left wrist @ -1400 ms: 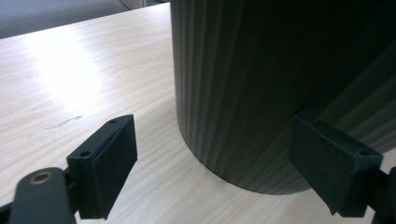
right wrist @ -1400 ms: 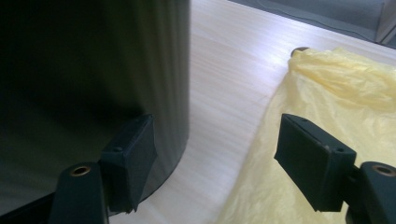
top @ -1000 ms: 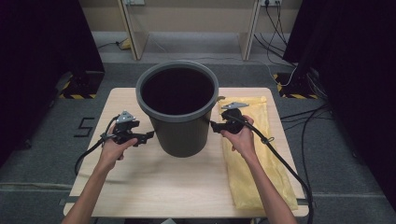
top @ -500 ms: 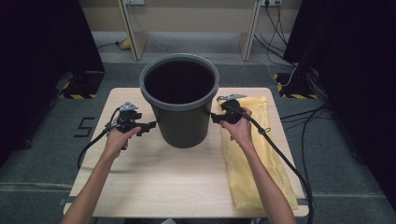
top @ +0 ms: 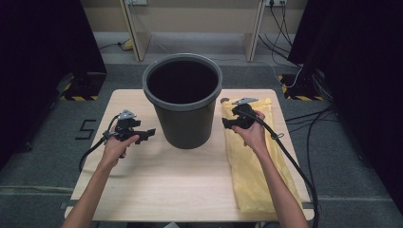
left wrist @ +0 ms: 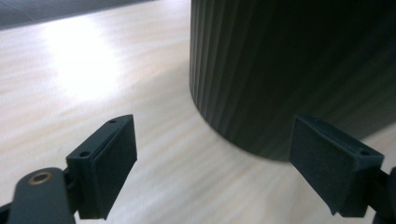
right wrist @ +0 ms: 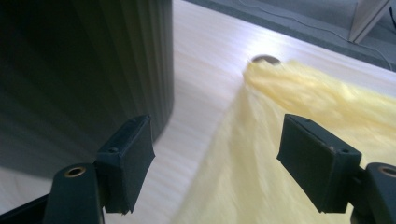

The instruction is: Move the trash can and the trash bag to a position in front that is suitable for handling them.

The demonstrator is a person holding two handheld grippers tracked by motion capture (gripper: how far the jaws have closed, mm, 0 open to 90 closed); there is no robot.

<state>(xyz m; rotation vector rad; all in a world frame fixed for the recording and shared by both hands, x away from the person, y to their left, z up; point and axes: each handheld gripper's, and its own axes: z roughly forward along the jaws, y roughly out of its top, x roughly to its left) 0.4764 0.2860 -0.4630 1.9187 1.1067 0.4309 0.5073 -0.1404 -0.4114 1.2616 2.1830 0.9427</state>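
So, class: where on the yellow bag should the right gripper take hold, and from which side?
Probably the bunched far end of the yellow bag, near the table's hole. There the film gathers into a ridge that jaws can close across, while the rest lies flat on the wood. The right gripper, jaws open, already hovers above that end beside the bucket, so come down from above.

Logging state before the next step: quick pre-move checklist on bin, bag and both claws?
1. Left claw open, nothing between its jaws: ok.
2. Right claw open, jaws have just been opening, nothing gripped: ok.
3. Grey bin upright on the table, clear of both claws: ok.
4. Yellow plastic bag flat on the table, beside the bin: ok.
5. Bin empty inside: cannot tell, interior too dark.
6. Bag's open end located: cannot tell.
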